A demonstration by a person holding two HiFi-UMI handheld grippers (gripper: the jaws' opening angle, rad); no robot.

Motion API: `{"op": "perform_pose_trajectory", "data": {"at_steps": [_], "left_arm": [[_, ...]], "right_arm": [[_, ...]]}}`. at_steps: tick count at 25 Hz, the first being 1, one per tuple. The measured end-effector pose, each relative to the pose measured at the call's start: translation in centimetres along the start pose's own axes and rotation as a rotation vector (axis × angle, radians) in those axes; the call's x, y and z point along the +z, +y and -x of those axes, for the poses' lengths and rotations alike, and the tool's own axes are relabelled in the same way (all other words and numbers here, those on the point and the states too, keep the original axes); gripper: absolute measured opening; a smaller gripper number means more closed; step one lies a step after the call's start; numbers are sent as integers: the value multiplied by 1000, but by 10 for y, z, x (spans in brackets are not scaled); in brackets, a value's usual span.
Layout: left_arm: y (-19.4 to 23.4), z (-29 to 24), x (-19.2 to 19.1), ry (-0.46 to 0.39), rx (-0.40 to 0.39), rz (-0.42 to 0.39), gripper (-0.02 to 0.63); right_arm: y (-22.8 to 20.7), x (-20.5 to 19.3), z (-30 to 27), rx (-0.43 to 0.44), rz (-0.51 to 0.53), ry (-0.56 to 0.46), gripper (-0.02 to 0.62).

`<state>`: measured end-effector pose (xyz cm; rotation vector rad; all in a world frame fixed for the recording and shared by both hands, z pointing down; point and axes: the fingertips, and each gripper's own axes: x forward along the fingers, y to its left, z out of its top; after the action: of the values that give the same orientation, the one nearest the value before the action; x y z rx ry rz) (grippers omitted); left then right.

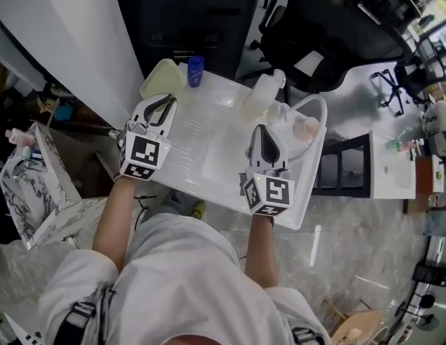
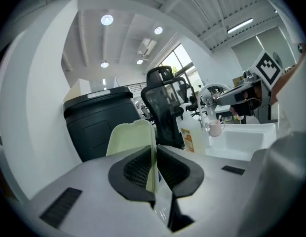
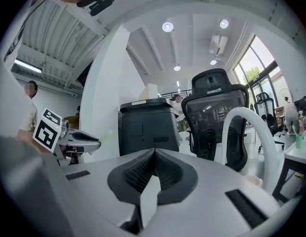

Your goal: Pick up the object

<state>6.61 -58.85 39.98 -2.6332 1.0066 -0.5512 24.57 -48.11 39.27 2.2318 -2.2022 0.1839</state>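
Note:
A white sink counter [image 1: 303, 192] lies in front of me. At its far edge stand a pale green lidded container [image 1: 160, 78] [image 2: 125, 138], a blue-capped bottle [image 1: 196, 70] and a clear plastic jug [image 1: 257, 96] [image 2: 192, 134]. A pink cup [image 1: 308, 126] [image 2: 215, 128] sits under the white curved faucet [image 1: 320, 106] [image 3: 248, 127]. My left gripper [image 1: 166, 102] [image 2: 154, 158] hovers just short of the green container, shut and empty. My right gripper [image 1: 263, 130] [image 3: 153, 155] hangs over the middle right of the counter, left of the cup, also shut and empty.
A black bin [image 1: 185, 9] [image 3: 145, 126] stands behind the counter, with a black office chair [image 1: 313, 38] [image 3: 214, 110] to its right. A white wall [image 1: 72, 42] runs along the left. More desks and clutter lie at the far right [image 1: 417, 121].

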Motion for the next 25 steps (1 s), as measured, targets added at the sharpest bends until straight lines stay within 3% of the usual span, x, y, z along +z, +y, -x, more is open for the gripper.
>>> {"op": "perform_pose_trajectory", "data": {"at_steps": [11,25], "left_arm": [[21,52,17,-84,136,61,46],[23,65,25,-140,165,109,41]], "right_arm": [[10,19,15,34,31,-43,5],[-10,23,34,-18,47,-60,3]]}}
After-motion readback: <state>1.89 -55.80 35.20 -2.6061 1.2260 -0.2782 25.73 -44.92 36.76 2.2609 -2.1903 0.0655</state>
